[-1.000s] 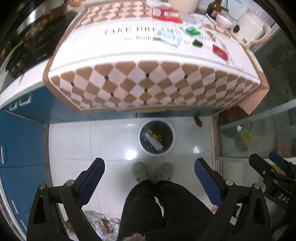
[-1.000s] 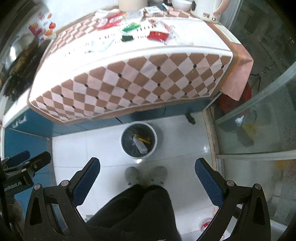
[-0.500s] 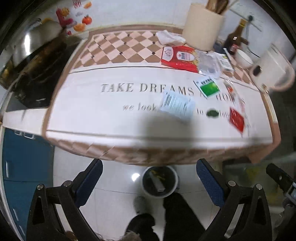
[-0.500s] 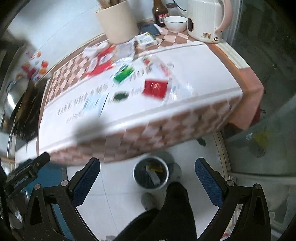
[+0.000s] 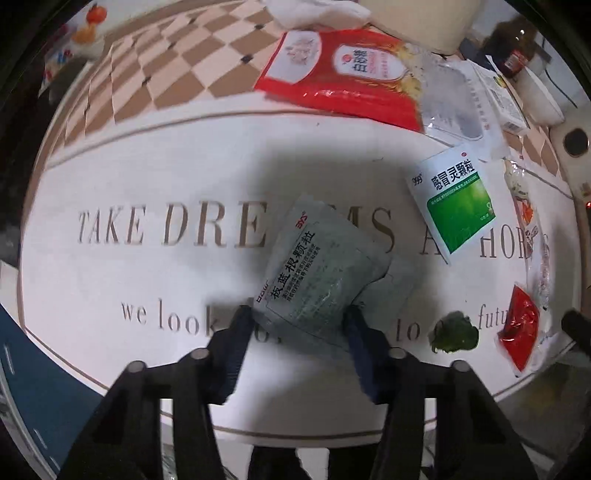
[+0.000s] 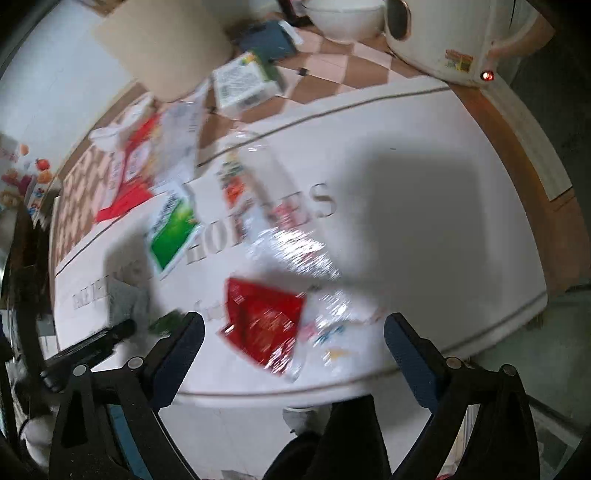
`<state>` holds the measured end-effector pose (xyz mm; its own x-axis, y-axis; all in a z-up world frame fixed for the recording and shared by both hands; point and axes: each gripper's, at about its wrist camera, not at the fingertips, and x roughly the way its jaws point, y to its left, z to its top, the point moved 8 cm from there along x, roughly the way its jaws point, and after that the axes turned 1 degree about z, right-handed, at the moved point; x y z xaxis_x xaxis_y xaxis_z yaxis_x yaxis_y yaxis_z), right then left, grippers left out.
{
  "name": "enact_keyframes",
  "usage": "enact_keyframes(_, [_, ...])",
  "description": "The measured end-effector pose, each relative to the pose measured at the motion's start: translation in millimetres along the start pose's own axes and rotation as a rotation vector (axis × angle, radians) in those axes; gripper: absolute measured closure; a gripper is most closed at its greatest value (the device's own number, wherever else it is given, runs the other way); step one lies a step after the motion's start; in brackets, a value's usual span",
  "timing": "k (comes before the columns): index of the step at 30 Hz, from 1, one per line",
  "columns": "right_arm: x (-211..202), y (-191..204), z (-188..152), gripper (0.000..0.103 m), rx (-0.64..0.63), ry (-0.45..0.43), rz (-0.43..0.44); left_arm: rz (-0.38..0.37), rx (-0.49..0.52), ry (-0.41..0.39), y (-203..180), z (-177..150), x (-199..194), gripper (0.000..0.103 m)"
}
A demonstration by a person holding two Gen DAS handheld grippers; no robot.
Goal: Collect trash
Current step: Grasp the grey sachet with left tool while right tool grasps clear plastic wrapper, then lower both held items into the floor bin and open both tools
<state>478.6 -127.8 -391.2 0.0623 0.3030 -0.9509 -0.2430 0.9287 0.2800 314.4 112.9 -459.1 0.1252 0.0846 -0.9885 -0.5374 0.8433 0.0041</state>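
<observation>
Trash wrappers lie on a white tablecloth (image 5: 110,177) with printed words. My left gripper (image 5: 299,325) is open, its fingers on either side of the near end of a pale blue-grey sachet (image 5: 321,273). A green-and-white sachet (image 5: 456,201), a small green wrapper (image 5: 456,338) and a red packet (image 5: 519,326) lie to its right. My right gripper (image 6: 293,332) is open low over the red packet (image 6: 264,325) and a clear crinkled wrapper (image 6: 295,254); that view is blurred.
A large red bag (image 5: 340,74), clear plastic bag (image 5: 450,107) and a small box (image 6: 243,81) lie further back. A beige utensil holder (image 6: 162,40), a white bowl (image 6: 343,14) and a white kettle (image 6: 454,37) stand at the far edge.
Both grippers have come down from above the floor bin to just over the table. The left one has narrowed around the blue-grey sachet; the right one now hovers over the red packet.
</observation>
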Motion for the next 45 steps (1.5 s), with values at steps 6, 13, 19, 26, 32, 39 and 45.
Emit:
enact_keyframes(6, [39.9, 6.7, 24.7, 0.016, -0.085, 0.022, -0.038, 0.025, 0.011, -0.030, -5.8, -0.9, -7.1, 0.097])
enact_keyframes(13, [33.1, 19.3, 53.8, 0.103, -0.138, -0.098, -0.081, 0.050, -0.011, -0.129, -0.8, -0.5, -56.2, 0.098])
enact_keyframes(19, [-24.4, 4.8, 70.1, 0.103, -0.057, -0.244, -0.004, 0.016, -0.033, -0.260, -1.0, -7.3, -126.1, 0.098])
enact_keyframes(26, [-112.2, 2.6, 37.9, 0.103, -0.019, -0.396, 0.059, -0.056, -0.002, -0.347, 5.1, -29.3, -176.5, 0.098])
enact_keyframes(32, [-162.3, 16.8, -68.8, 0.103, -0.006, -0.431, 0.134, -0.134, 0.025, -0.332, 30.4, -103.2, -185.7, 0.098])
enact_keyframes(39, [-93.2, 15.7, -225.6, 0.103, 0.046, -0.240, 0.131, -0.147, 0.045, -0.073, 63.6, -211.7, -81.4, 0.098])
enact_keyframes(45, [60.5, -21.8, -324.7, 0.103, 0.150, 0.023, 0.087, -0.142, 0.012, 0.175, 70.6, -268.6, 81.4, 0.098])
